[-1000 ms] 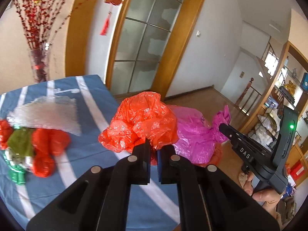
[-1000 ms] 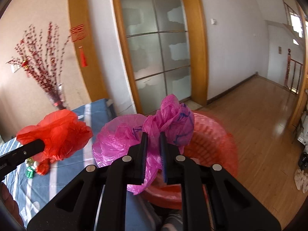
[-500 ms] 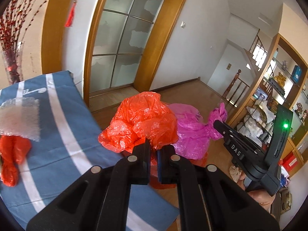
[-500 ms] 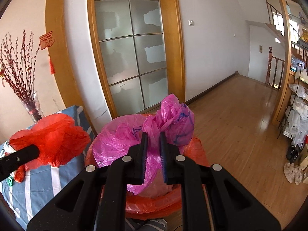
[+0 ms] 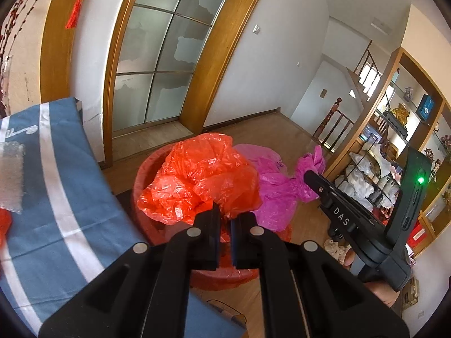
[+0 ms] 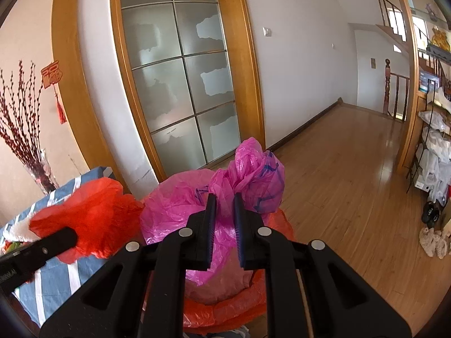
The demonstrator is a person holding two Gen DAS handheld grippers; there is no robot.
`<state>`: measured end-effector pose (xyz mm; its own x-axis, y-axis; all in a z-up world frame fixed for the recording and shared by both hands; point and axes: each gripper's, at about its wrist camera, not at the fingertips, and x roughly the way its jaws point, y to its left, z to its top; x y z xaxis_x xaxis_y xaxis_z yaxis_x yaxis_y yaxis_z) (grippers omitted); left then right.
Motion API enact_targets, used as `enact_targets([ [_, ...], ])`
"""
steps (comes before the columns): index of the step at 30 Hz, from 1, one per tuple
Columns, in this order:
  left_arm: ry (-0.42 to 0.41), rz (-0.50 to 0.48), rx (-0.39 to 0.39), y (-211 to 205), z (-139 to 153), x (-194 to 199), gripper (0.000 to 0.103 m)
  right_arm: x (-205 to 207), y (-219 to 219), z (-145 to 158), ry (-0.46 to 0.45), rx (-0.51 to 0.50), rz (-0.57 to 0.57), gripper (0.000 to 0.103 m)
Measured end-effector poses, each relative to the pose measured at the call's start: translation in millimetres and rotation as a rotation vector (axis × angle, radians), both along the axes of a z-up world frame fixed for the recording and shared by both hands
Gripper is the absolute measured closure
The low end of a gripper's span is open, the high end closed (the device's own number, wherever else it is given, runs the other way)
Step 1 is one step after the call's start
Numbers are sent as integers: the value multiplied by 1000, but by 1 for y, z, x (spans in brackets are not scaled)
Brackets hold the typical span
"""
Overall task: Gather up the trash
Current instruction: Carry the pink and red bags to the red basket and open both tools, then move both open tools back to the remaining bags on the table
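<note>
The crumpled red plastic bag (image 5: 203, 177) hangs from the left gripper (image 5: 224, 235), whose jaws are pinched nearly closed on its lower folds, holding it above the red bin (image 5: 141, 186) that stands on the wooden floor (image 6: 352, 169) just off the corner of the blue striped table (image 5: 56, 197). Right beside it, touching, the pink plastic bag (image 6: 248, 169) is clamped in the right gripper (image 6: 224, 225); those jaws stand a narrow gap apart with the bunched film squeezed between them, also over the bin's red liner (image 6: 276, 222). Bubble wrap (image 5: 11, 177) lies near the table's left edge. Behind stand a frosted-glass door (image 6: 180, 79) and a shelf unit (image 5: 394, 146).
</note>
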<state>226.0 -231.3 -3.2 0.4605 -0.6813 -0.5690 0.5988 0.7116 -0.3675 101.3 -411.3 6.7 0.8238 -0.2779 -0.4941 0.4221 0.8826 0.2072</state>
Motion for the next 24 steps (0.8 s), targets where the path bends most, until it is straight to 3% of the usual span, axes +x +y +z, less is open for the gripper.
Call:
enact_targets([
  [4, 36, 16, 9, -6, -12, 9, 94, 4, -9, -8, 2, 55, 14, 83],
  [8, 71, 36, 18, -4, -22, 14, 81, 1, -13, -17, 15, 81, 14, 73],
  [12, 70, 62, 30, 4, -24, 16, 74, -4, -15, -19, 23, 84, 9, 64],
  [20, -41, 132, 125, 29, -17, -2, 52, -12, -9, -12, 25, 27, -4, 57],
  [24, -79, 170, 175, 48, -14, -9, 48, -11, 1, -9, 29, -10, 22, 55],
])
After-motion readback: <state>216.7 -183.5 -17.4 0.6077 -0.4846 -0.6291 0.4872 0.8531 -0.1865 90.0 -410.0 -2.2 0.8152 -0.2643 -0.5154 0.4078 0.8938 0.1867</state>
